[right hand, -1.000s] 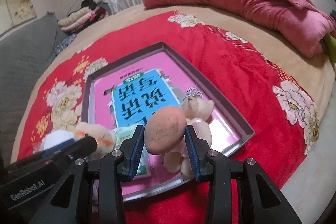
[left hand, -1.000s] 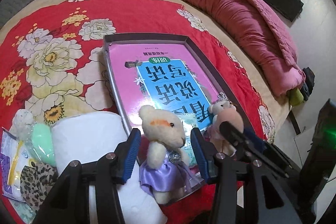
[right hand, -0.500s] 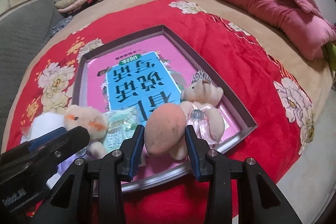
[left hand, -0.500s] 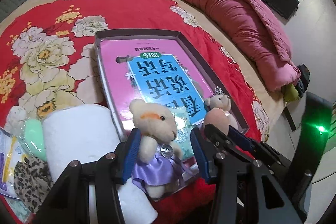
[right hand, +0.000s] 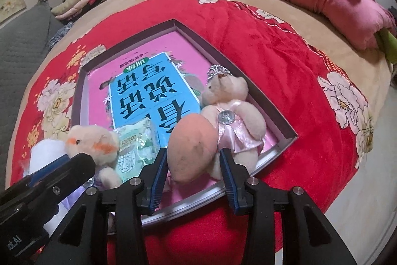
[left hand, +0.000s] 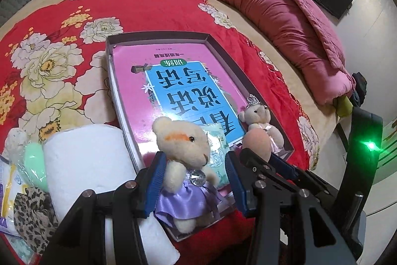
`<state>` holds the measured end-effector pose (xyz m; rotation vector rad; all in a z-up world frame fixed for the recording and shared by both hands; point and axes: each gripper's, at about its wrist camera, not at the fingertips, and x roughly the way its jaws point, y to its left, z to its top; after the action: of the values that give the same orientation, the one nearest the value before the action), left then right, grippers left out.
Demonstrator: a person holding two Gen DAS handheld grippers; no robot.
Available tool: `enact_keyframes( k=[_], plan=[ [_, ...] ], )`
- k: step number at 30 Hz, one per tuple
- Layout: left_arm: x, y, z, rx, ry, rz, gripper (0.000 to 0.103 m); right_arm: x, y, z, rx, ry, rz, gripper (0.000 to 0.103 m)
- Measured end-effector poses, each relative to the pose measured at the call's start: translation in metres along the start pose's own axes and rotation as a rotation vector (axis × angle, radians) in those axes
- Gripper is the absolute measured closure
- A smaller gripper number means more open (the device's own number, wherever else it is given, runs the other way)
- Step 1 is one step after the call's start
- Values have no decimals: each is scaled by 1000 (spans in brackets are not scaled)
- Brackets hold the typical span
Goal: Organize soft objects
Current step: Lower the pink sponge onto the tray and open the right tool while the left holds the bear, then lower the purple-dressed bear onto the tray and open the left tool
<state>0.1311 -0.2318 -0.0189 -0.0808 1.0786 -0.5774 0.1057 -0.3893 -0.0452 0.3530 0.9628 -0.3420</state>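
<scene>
The left gripper [left hand: 193,180] has its jaws set wide around the purple bear [left hand: 184,163], the blue pads flanking the body with slack visible on the right side, so it looks more loosely framed than pinched; whether the left pad touches the bear I cannot tell. The right gripper [right hand: 191,165] has its jaws around the sponge [right hand: 189,145], an orange egg shape, with a gap showing at the right pad, so that grip also looks loose. Both toys sit at the near edge of the tray [right hand: 285,126], which holds a book [left hand: 188,91], a tissue pack [right hand: 137,143] and the pink bear [right hand: 232,113] just behind the sponge. A paper roll [left hand: 86,160] lies left of the tray on the bed [left hand: 153,14]. The risk: the sponge may roll out of the tray once freed, and the two grippers are close enough to collide on withdrawal, knocking the bears over.
</scene>
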Motion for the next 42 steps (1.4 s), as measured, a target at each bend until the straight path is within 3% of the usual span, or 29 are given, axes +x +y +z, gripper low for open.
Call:
enact_keyframes(
  k=[16,19,36,38,42],
  plan=[
    [-2,3,-1,-5,-12,23,54,-11,-3,2,29,-55,80,51],
    [-1,2,-2,3,-11,28,54,-17,-6,2,49,-85,82,44],
    [3,-11,-7,92,3,68,54,-32,-41,3,219,-180,43,36],
    [9,-17,-8,136,41,95,54,-38,-46,3,244,-218,31,36],
    [14,-24,-11,173,44,137,54,-55,-59,2,304,-322,4,29]
  ],
)
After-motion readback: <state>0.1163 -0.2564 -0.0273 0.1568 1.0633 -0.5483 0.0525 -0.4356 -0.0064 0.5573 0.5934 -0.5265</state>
